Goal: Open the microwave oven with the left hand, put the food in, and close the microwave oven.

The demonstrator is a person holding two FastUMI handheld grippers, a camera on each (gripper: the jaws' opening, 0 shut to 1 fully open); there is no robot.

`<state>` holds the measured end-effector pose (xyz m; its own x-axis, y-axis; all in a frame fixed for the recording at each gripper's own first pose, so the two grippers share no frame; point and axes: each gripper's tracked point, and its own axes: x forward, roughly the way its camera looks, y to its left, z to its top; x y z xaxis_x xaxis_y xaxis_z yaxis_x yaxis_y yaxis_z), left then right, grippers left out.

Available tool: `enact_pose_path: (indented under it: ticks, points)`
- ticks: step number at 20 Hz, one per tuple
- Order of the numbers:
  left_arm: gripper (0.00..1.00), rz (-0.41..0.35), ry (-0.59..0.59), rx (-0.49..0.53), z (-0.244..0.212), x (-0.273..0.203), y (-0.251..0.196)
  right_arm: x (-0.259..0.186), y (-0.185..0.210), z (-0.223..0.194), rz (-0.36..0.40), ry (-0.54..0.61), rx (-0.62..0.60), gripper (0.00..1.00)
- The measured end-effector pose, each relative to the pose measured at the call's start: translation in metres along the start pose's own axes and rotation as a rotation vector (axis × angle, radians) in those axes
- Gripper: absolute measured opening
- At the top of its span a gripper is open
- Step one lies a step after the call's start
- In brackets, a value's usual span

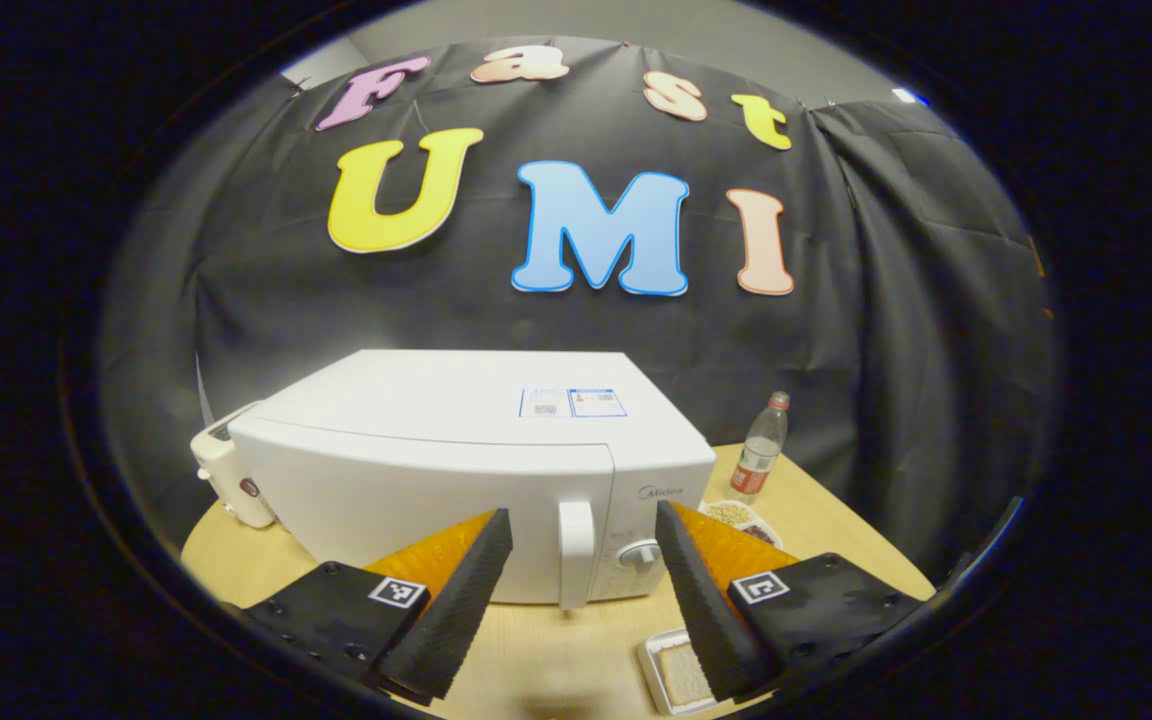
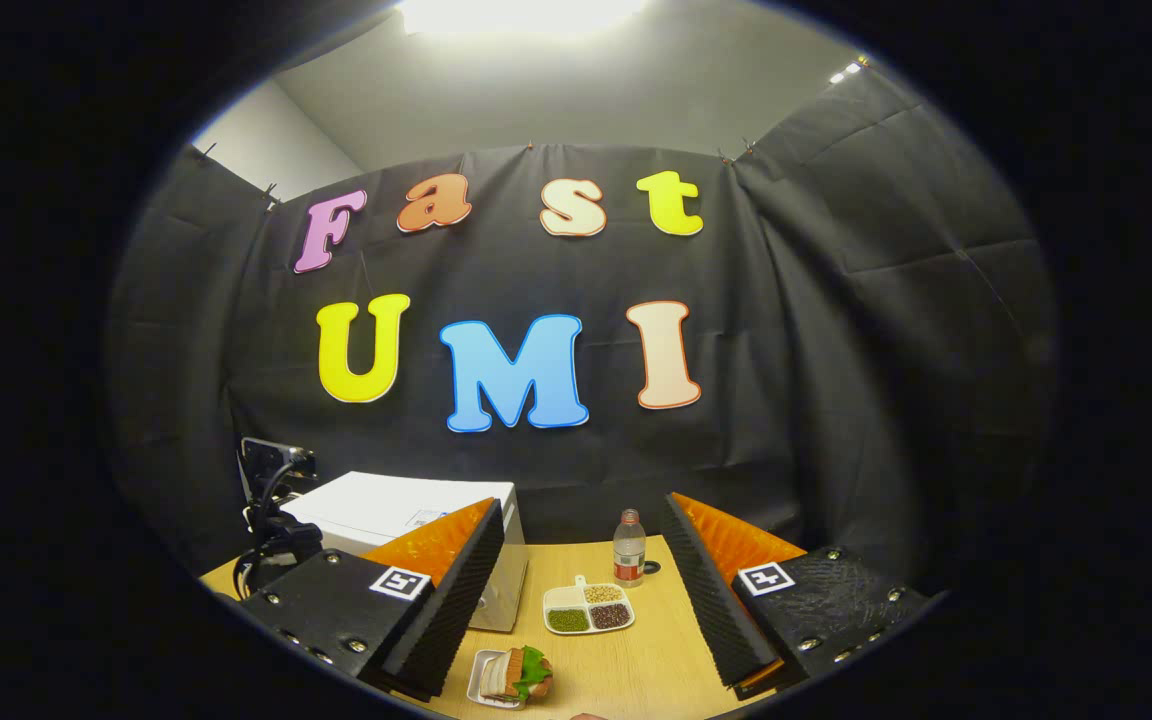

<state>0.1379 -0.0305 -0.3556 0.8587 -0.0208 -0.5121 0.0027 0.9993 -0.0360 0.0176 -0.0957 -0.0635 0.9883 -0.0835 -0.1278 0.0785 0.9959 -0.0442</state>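
With the left hand-held gripper (image 1: 584, 560) spread wide around the closed microwave's (image 1: 456, 450) handle (image 1: 576, 555) and the right hand-held gripper (image 2: 581, 570) released above the near sandwich (image 2: 521, 672), a loose closing could slip off the handle.

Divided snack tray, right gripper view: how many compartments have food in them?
3 of 4 on the divided tray: beige beans rear right, green front left, dark front right. Rear-left compartment looks empty.

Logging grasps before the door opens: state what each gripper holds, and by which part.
Nothing is held. The left gripper is open in front of the microwave handle; the right gripper is open above the table.
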Motion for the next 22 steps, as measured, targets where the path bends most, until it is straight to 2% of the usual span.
enact_pose_path:
  ticks: [2,4,6,7,8,10,12,13,14,15,16,17,20,22]
  points:
    - [0.97,0.016,0.032,0.026,-0.019,0.017,0.004,0.002,-0.006,0.0,-0.012,0.004,-0.003,0.96]
    - [0.97,0.009,0.064,0.008,-0.034,0.03,0.002,0.005,-0.01,0.001,-0.021,0.008,-0.01,0.96]
    - [0.92,0.011,0.083,0.016,-0.042,0.038,0.003,0.007,-0.012,0.0,-0.025,0.01,-0.015,0.96]
    - [0.71,0.017,0.087,0.023,-0.044,0.043,0.006,0.007,-0.011,-0.002,-0.025,0.015,-0.017,0.96]
    - [0.68,-0.002,0.094,0.004,-0.045,0.041,0.004,0.006,-0.01,-0.003,-0.023,0.022,-0.015,0.96]
    - [0.33,-0.022,0.099,0.006,-0.048,0.045,-0.002,0.007,-0.006,-0.006,-0.015,0.032,-0.006,0.96]
    - [0.29,-0.033,0.095,0.025,-0.049,0.043,-0.002,0.006,-0.003,-0.006,-0.01,0.031,-0.001,0.96]
    - [0.24,-0.029,0.094,0.035,-0.048,0.041,0.0,0.005,-0.001,-0.006,-0.007,0.032,0.001,0.96]
    - [0.24,-0.03,0.093,0.04,-0.049,0.04,0.0,0.003,0.001,-0.006,-0.003,0.031,0.0,0.96]
    - [0.14,-0.029,0.098,0.038,-0.048,0.041,-0.001,0.002,0.003,-0.006,-0.001,0.03,-0.003,0.96]
    - [0.14,-0.031,0.104,0.038,-0.048,0.044,-0.004,0.001,0.004,-0.006,0.001,0.029,-0.005,0.96]
    - [0.1,-0.034,0.106,0.042,-0.048,0.041,-0.001,-0.002,0.005,-0.006,0.002,0.029,-0.007,0.96]
    - [0.1,-0.036,0.127,0.035,-0.051,0.031,-0.001,-0.008,0.004,-0.004,-0.004,0.023,-0.011,0.96]
    - [0.1,-0.047,0.102,0.067,-0.057,0.005,-0.001,-0.012,0.004,-0.003,-0.013,0.017,-0.009,0.96]
